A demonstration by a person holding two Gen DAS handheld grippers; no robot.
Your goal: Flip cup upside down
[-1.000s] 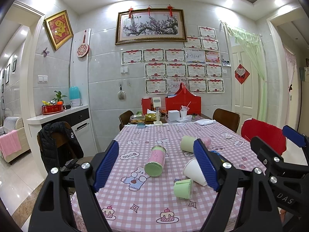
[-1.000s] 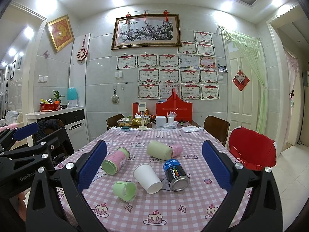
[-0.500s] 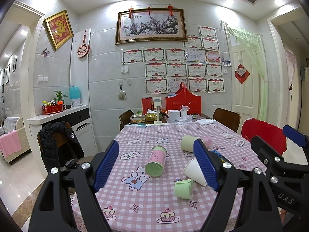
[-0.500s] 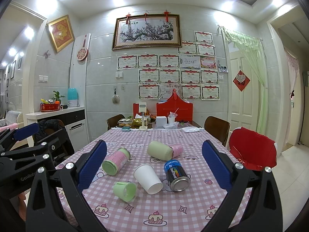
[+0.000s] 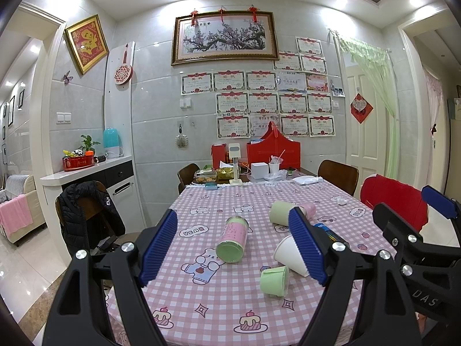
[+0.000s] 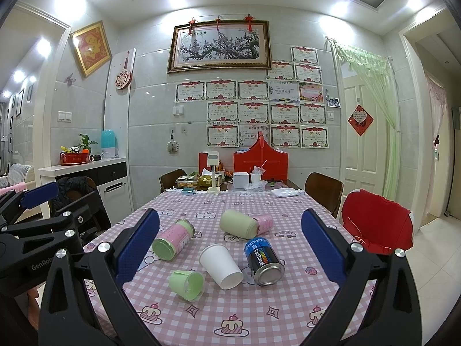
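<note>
Several cups lie on their sides on the pink checked tablecloth. A white paper cup lies in the middle; it also shows in the left wrist view. A small light green cup lies in front of it, also in the left wrist view. A larger green cup lies behind. My left gripper and my right gripper are both open and empty, held above the table's near edge, apart from the cups.
A pink and green tin lies on the left, a blue can on the right, a pink cup behind. Boxes and clutter fill the far end. Chairs stand around, a red one on the right.
</note>
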